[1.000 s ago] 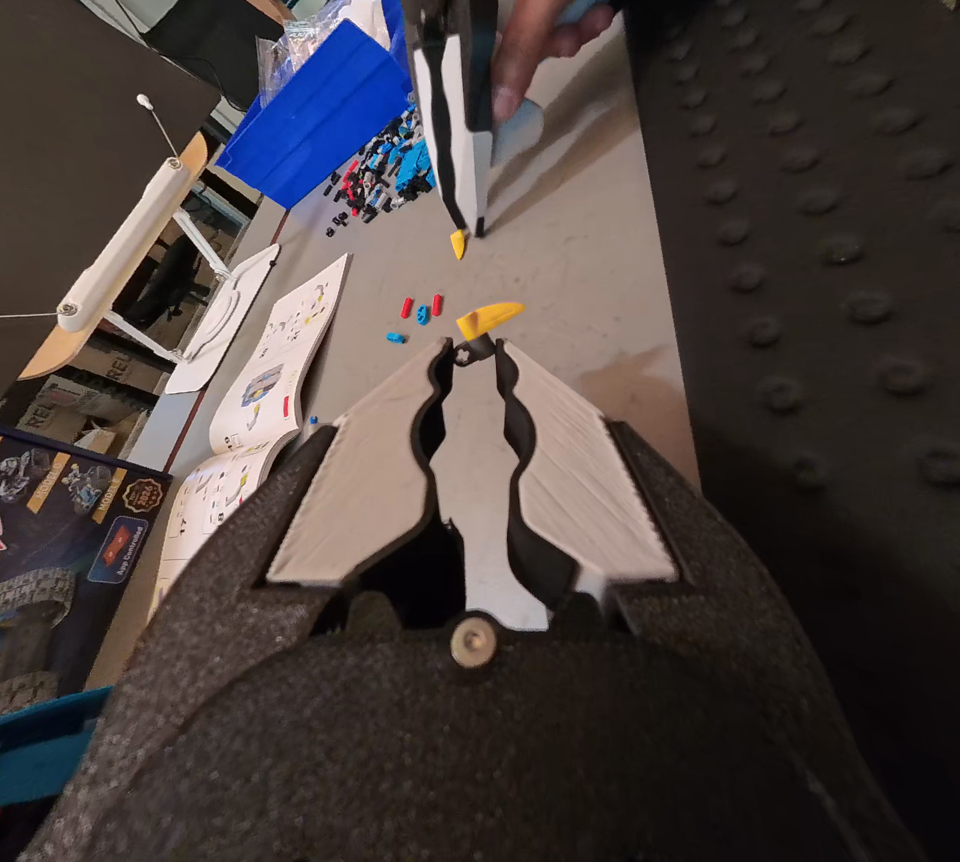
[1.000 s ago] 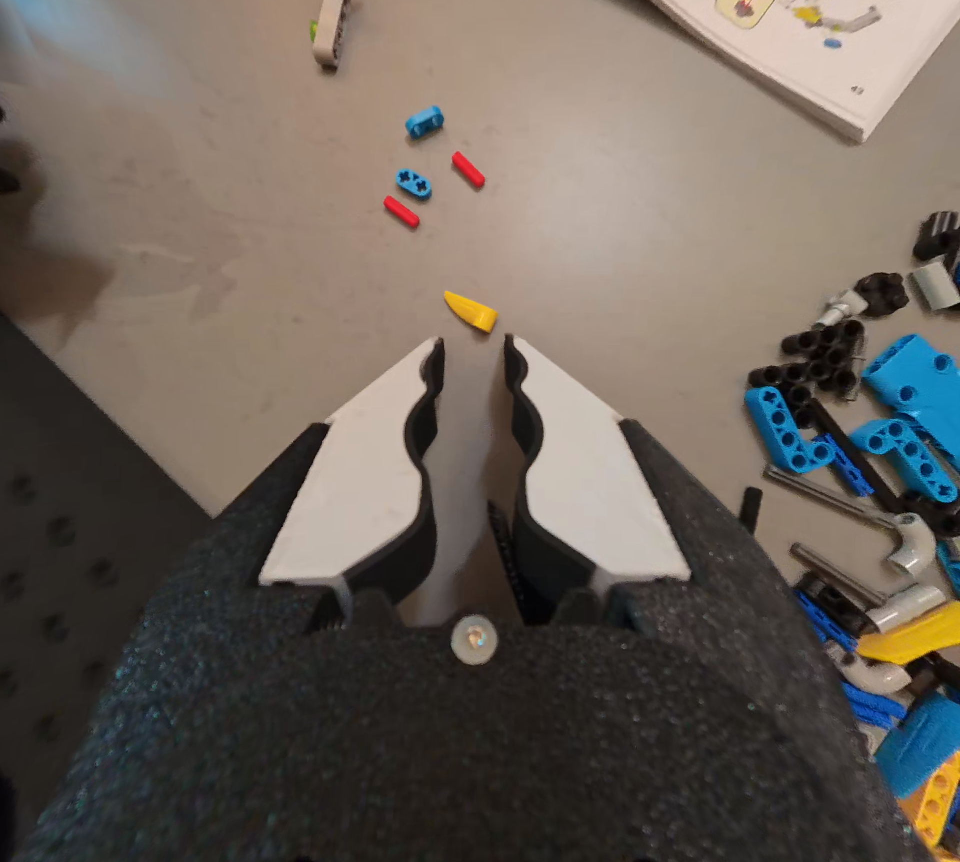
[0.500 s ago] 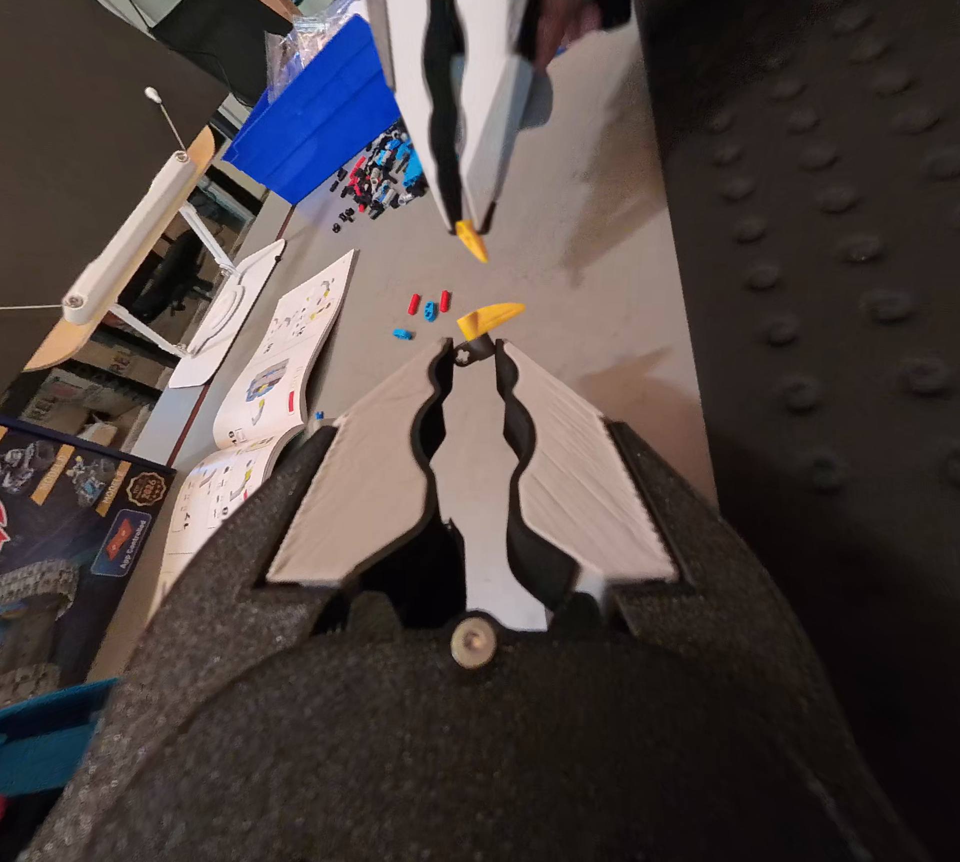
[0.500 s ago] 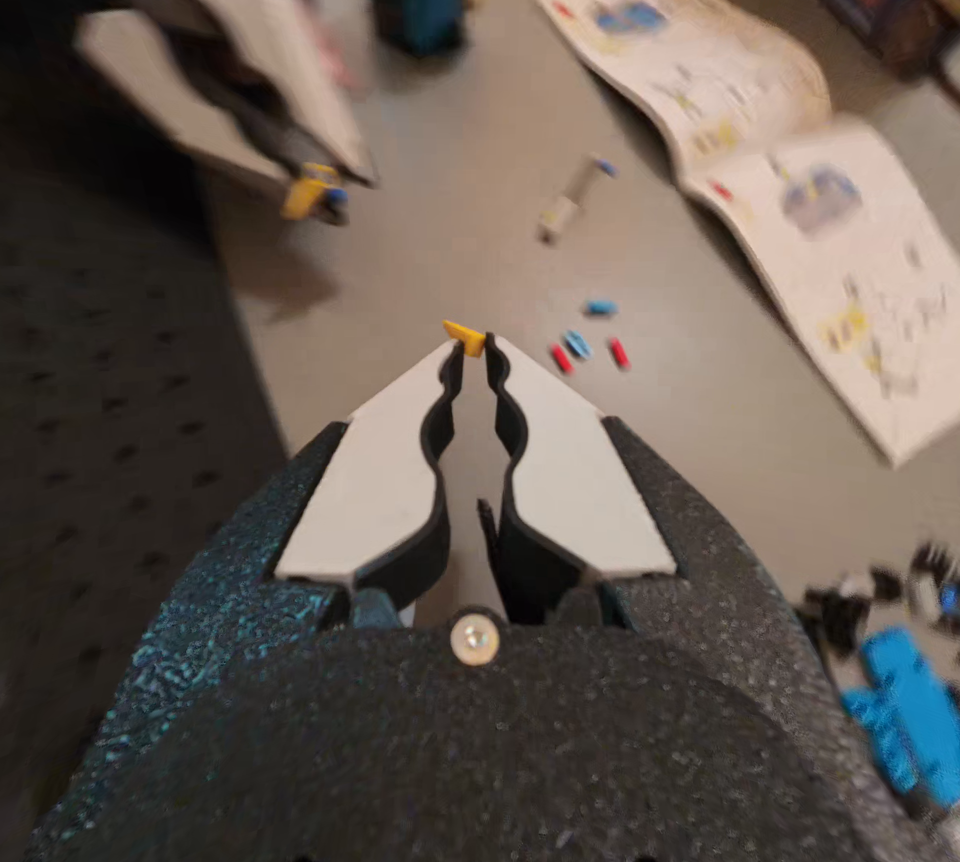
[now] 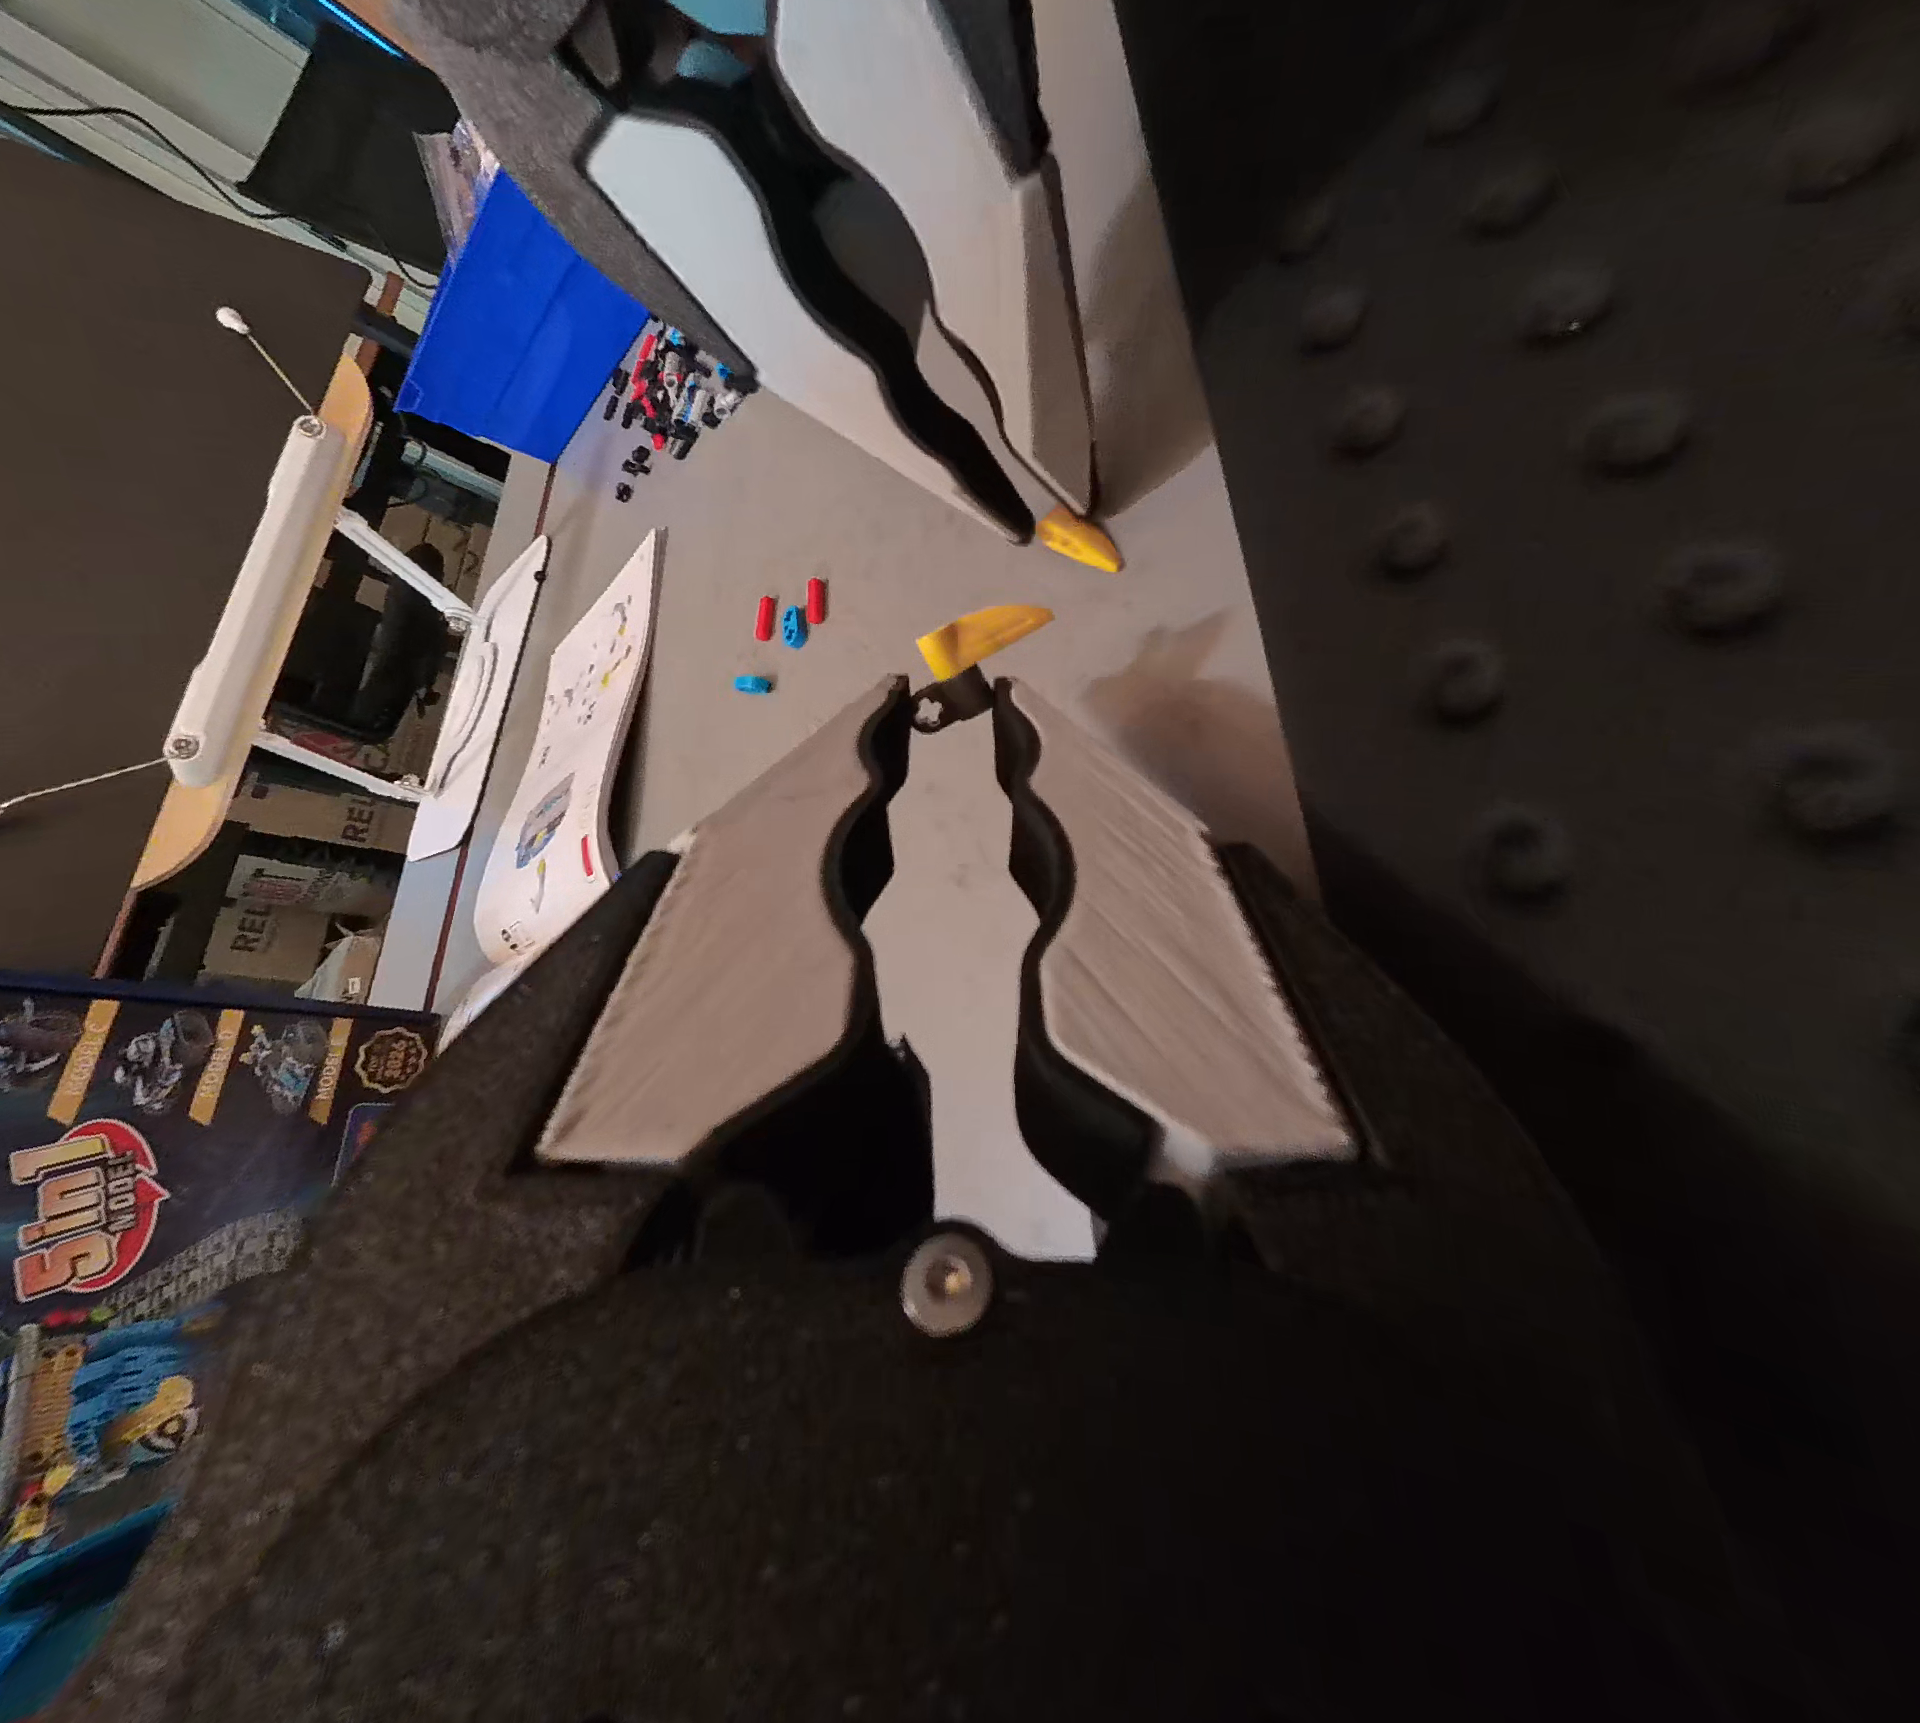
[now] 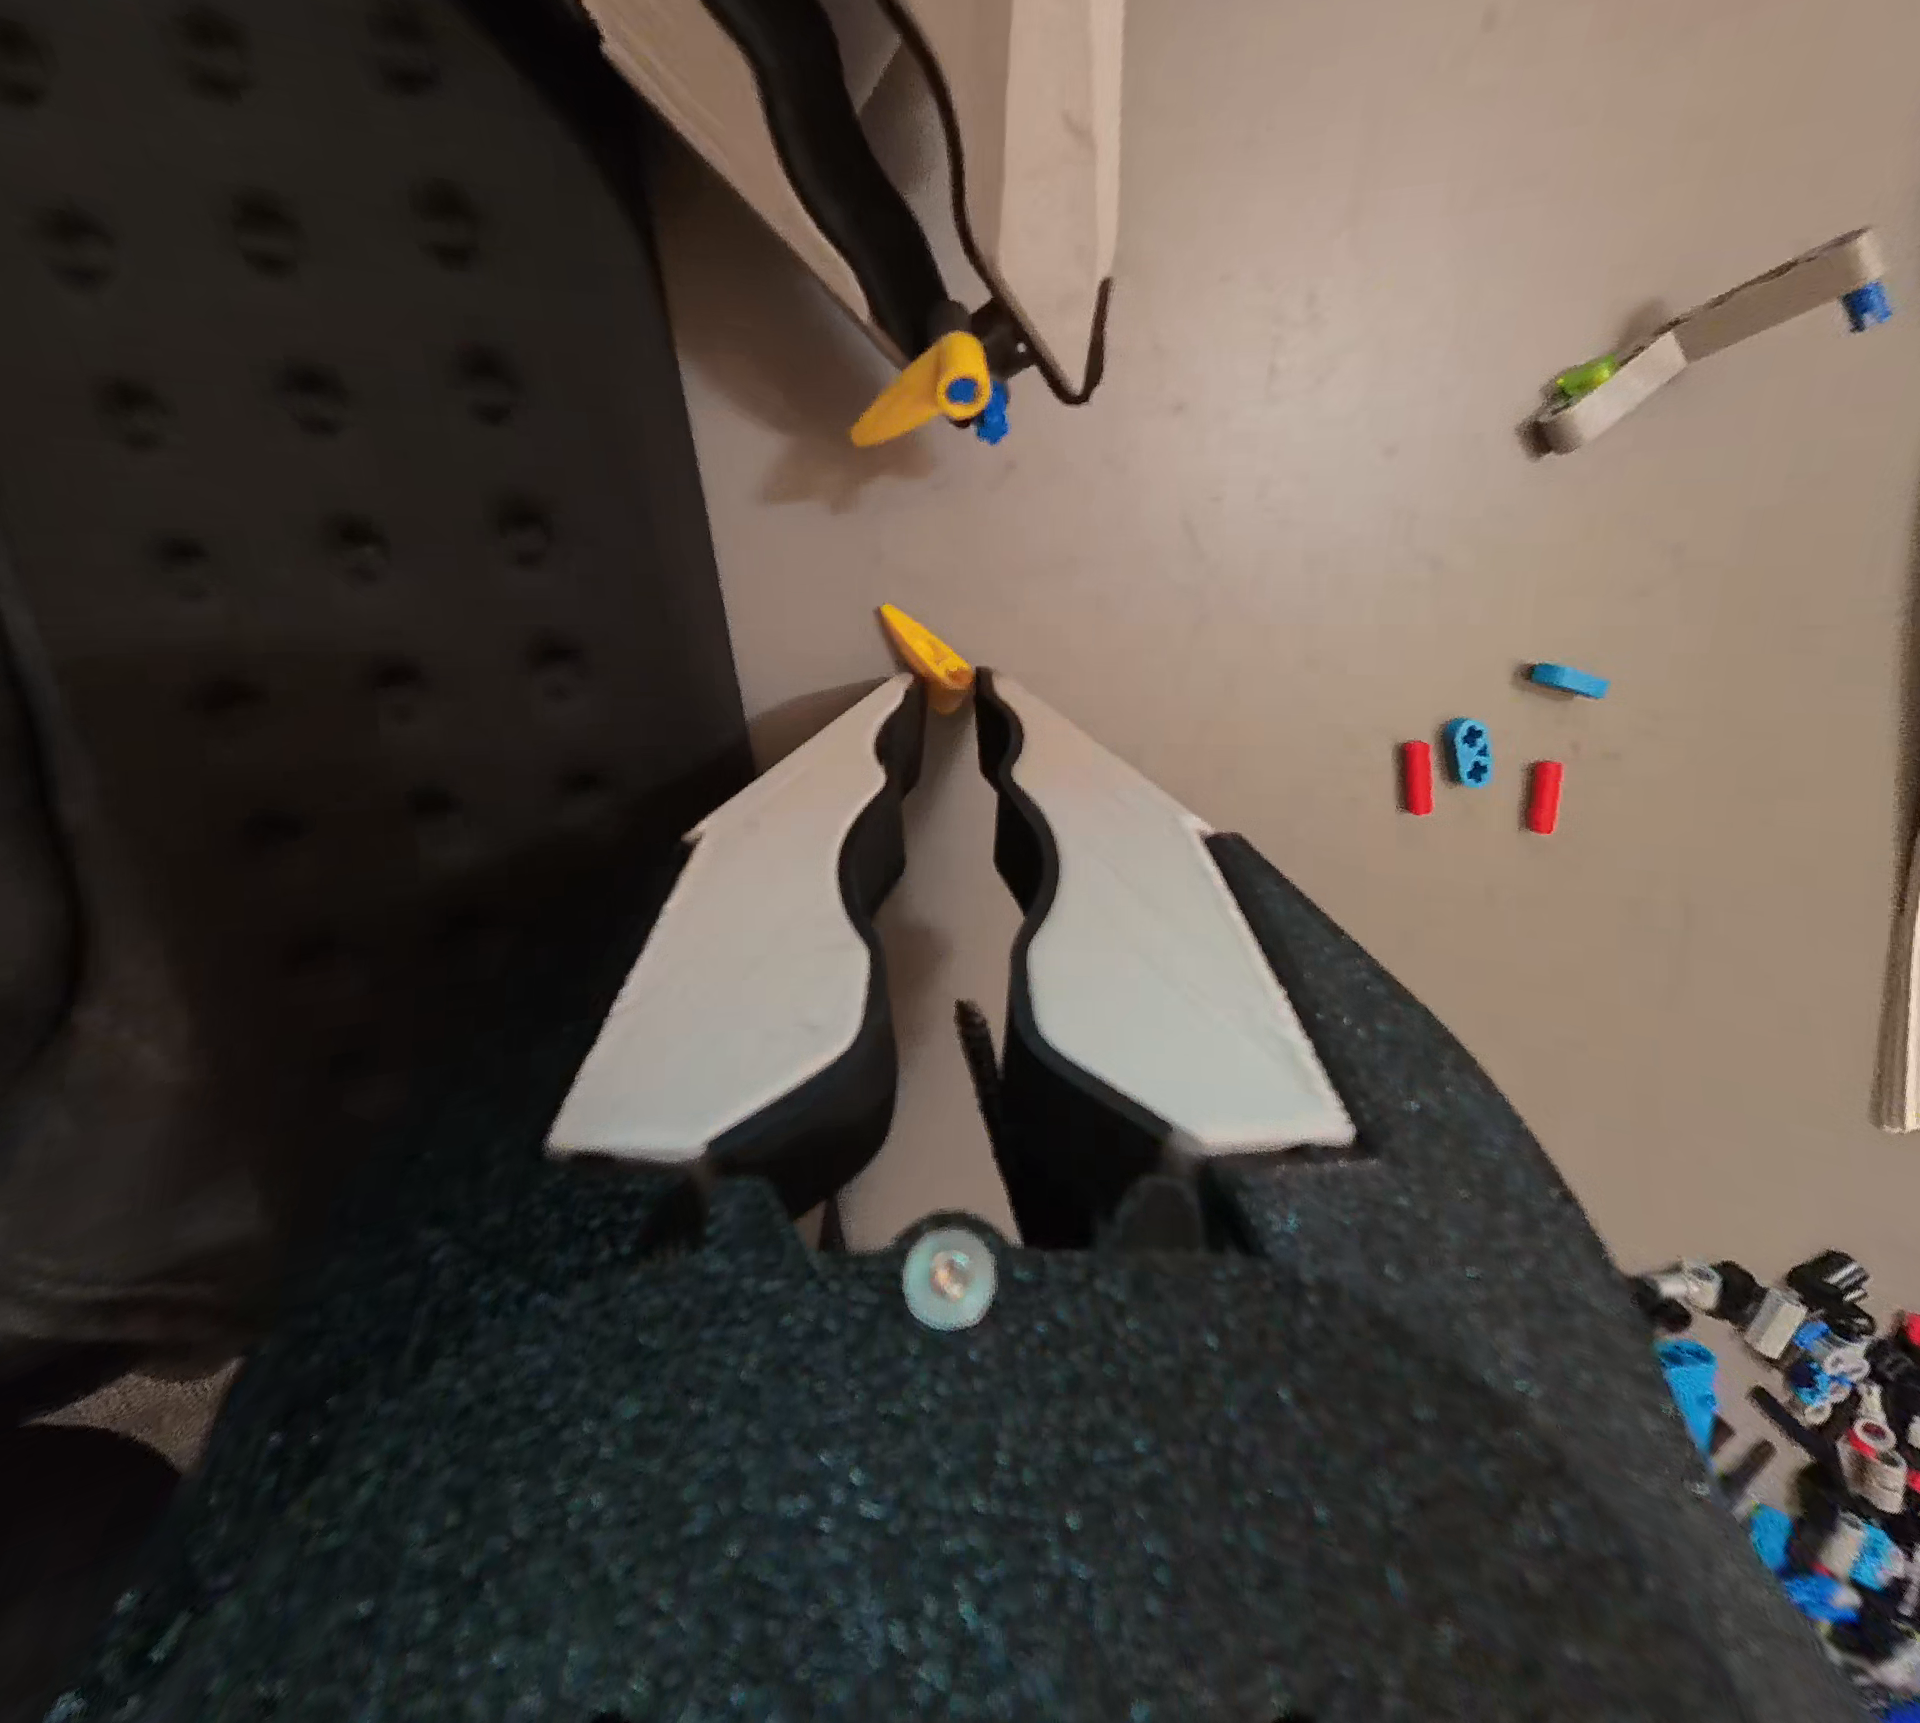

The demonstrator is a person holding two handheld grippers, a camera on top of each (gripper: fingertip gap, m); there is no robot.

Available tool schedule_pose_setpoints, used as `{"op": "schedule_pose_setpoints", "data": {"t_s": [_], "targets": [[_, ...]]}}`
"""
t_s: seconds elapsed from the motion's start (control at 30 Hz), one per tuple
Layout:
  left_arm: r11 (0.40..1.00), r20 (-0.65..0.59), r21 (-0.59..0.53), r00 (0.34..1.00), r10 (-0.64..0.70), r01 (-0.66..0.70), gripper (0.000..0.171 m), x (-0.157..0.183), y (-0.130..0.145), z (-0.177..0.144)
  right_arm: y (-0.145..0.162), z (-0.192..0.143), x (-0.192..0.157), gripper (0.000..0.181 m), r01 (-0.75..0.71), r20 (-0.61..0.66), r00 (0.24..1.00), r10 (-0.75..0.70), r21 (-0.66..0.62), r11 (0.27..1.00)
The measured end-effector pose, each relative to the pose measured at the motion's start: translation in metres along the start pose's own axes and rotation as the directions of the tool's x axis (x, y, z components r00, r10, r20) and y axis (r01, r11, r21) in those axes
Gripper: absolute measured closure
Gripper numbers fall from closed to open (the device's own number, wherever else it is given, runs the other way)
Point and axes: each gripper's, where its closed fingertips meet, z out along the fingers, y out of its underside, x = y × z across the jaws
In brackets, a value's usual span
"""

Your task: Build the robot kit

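My left gripper (image 5: 948,697) is shut on a small black connector (image 5: 951,699) that carries a yellow curved piece (image 5: 982,632). In the right wrist view this gripper (image 6: 992,369) comes in from above, and the yellow curved piece (image 6: 909,404) has blue pins (image 6: 989,421) in it. My right gripper (image 6: 942,686) is shut on a small yellow wedge piece (image 6: 923,643), held above the grey table (image 6: 1299,530). In the left wrist view the right gripper (image 5: 1055,515) holds the wedge (image 5: 1081,543) close above the left gripper's yellow piece, a short gap apart.
Two red pins and blue links (image 6: 1475,759) lie loose on the table, with a grey beam (image 6: 1714,333) beyond. A pile of pieces (image 6: 1818,1424), an open booklet (image 5: 582,759), a blue bin (image 5: 520,323) and a printed box (image 5: 156,1154) stand around. A black studded mat (image 5: 1558,530) borders the table.
My right gripper shut on the yellow wedge on the table, lifted it and brought it close to the left gripper's yellow piece. The left gripper kept its hold and barely moved.
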Motion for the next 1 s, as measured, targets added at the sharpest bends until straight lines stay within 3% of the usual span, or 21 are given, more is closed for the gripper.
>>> {"op": "schedule_pose_setpoints", "data": {"t_s": [0.13,0.37,0.6,0.83,1.0], "targets": [[1.000,-0.009,-0.006,1.000,-0.002,0.002,0.156,0.001,0.001,0.000,0.000,-0.013,0.005,0.166,-0.110,-0.006,0.994,0.111,0.101,0.989],[0.998,-0.066,-0.029,0.997,0.051,-0.053,0.156,0.015,-0.001,0.010,0.004,-0.005,-0.004,0.163,-0.408,0.279,0.898,0.340,0.235,0.882],[0.997,-0.106,-0.083,0.994,-0.018,0.009,0.157,0.014,-0.002,0.022,-0.002,0.002,0.001,0.175,-0.347,0.216,0.931,0.295,0.273,0.897],[0.997,-0.099,-0.079,0.995,-0.002,-0.006,0.157,0.014,-0.002,0.021,-0.022,0.001,0.011,0.181,-0.300,0.171,0.952,0.253,0.363,0.882],[0.997,-0.093,-0.076,0.996,-0.012,0.005,0.157,0.013,-0.002,0.019,-0.022,0.000,0.014,0.172,-0.332,0.187,0.941,0.282,0.360,0.872]]}}
